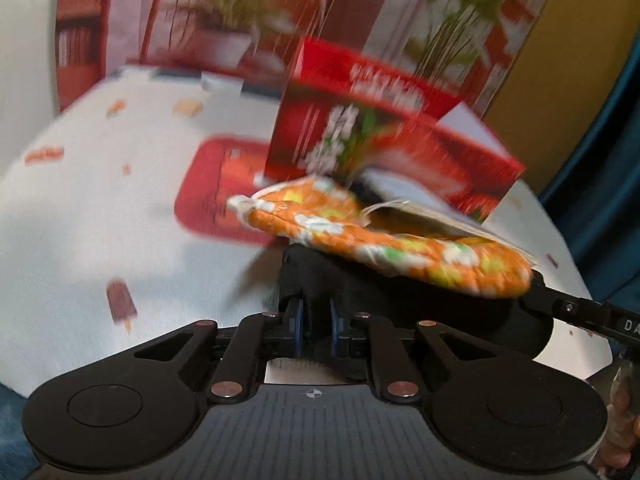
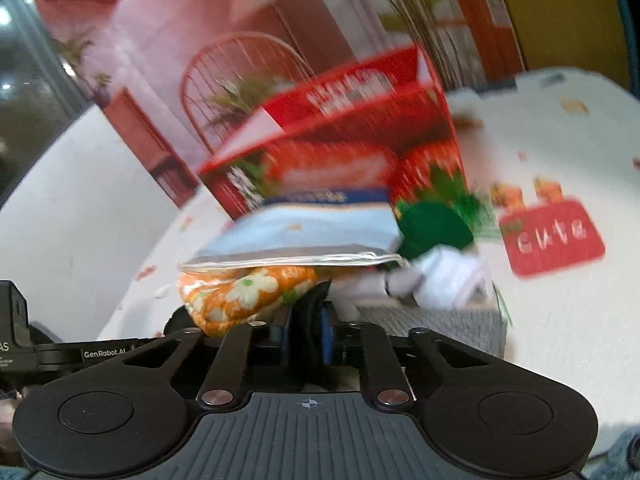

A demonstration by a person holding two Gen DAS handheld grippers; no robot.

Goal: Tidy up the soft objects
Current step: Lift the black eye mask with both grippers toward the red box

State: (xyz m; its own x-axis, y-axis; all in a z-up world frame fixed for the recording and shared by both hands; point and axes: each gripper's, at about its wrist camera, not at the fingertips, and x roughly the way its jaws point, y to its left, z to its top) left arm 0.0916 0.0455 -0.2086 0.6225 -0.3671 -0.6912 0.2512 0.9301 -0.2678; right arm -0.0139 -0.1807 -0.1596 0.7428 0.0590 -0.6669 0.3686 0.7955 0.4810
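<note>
An orange floral padded cloth (image 1: 384, 240) lies on top of a black soft item (image 1: 344, 280) that my left gripper (image 1: 316, 312) is shut on. In the right wrist view the same orange cloth (image 2: 248, 292) sits under a light blue flat packet (image 2: 312, 236). My right gripper (image 2: 308, 320) is shut on the black item (image 2: 312, 300) below the stack. A green soft object (image 2: 436, 228) and white cloth (image 2: 444, 276) lie just right of it. An open red box (image 1: 384, 140) stands behind the stack; it also shows in the right wrist view (image 2: 352, 152).
The white tablecloth (image 1: 100, 200) has small printed pictures and a red patch (image 1: 216, 192). A red "cute" patch (image 2: 556, 236) lies at right. A grey mat (image 2: 440, 324) is under the white cloth. A printed backdrop (image 1: 240, 12) stands behind the box.
</note>
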